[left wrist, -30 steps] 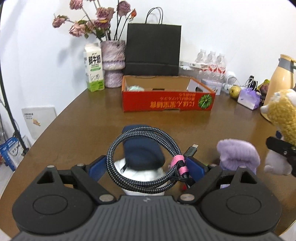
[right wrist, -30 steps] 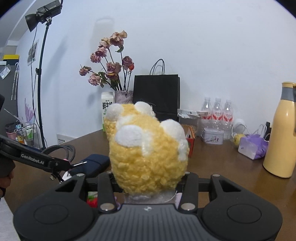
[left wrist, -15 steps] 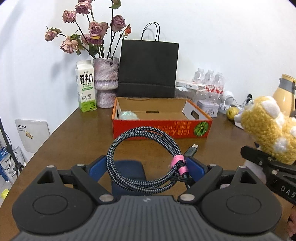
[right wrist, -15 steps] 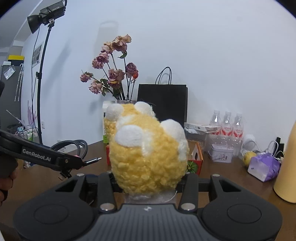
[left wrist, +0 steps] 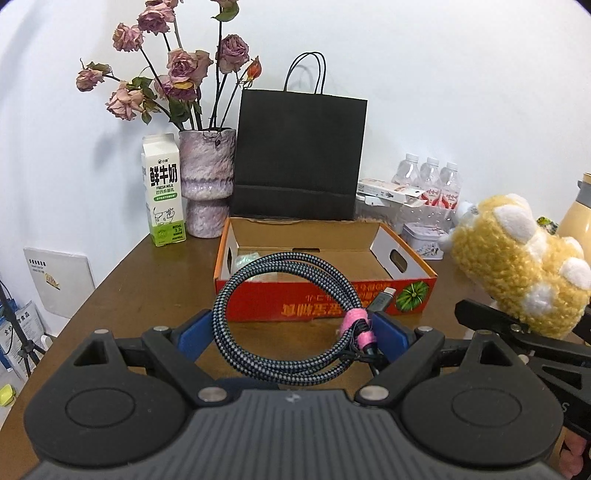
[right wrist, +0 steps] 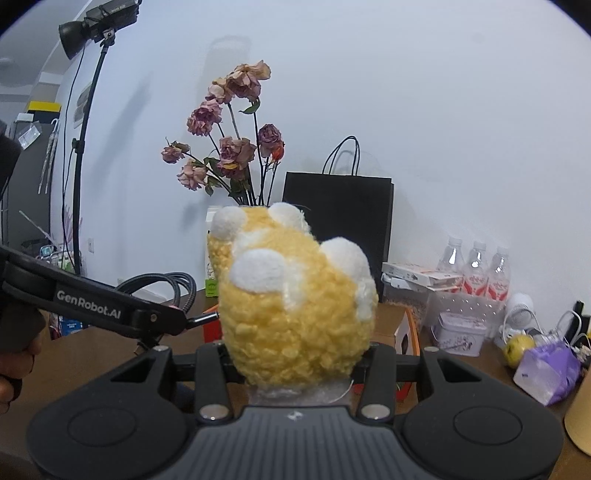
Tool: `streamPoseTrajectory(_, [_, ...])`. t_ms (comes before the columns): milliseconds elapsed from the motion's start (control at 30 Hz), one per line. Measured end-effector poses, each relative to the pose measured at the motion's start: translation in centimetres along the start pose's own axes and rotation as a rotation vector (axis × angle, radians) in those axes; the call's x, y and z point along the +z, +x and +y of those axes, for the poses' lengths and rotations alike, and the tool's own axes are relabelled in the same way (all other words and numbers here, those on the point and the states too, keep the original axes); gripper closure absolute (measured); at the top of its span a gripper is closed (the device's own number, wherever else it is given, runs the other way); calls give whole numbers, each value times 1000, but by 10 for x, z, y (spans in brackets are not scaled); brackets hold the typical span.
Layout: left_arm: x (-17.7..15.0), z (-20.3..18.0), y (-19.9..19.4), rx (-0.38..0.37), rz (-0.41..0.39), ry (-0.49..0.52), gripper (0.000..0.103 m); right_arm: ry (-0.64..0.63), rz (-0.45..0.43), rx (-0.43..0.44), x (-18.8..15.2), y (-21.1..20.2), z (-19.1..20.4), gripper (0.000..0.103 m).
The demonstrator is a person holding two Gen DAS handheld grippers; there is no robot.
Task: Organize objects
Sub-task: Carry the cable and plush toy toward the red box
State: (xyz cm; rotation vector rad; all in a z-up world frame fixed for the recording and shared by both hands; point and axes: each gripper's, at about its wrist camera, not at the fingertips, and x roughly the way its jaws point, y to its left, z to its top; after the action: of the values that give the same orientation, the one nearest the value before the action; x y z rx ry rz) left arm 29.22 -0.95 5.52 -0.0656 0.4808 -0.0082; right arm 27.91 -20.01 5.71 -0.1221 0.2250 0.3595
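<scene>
Milk carton (left wrist: 163, 192) reads "FRESH MILK" — left gripper (right wrist: 110, 310) arm marked "GenRobot.AI".

A lived-in room doubling as a recording space: a brown counter (left wrist: 122, 295) against a white wall carries dried roses in a vase (left wrist: 207, 184), a milk carton (left wrist: 163, 190) and bottled water (left wrist: 428, 177), while a studio light on a stand (right wrist: 98, 22) rises left of the hand-held gripper.

Left tongs (left wrist: 291, 328) spread wide, clamped on load; right tongs (right wrist: 295, 362) narrower, clamped too; both raised.
</scene>
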Motion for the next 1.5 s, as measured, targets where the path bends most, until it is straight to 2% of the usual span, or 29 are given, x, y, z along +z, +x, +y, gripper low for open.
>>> streamPoseTrajectory(700, [56, -2, 92, 59, 47, -20, 11, 3, 25, 44, 31, 103, -32, 61])
streamPoseTrajectory(1200, [88, 3, 159, 95, 54, -8, 11, 12, 66, 51, 34, 180, -50, 61])
streamPoseTrajectory(1500, [94, 3, 205, 91, 34, -14, 11, 37, 101, 27, 28, 224, -56, 61])
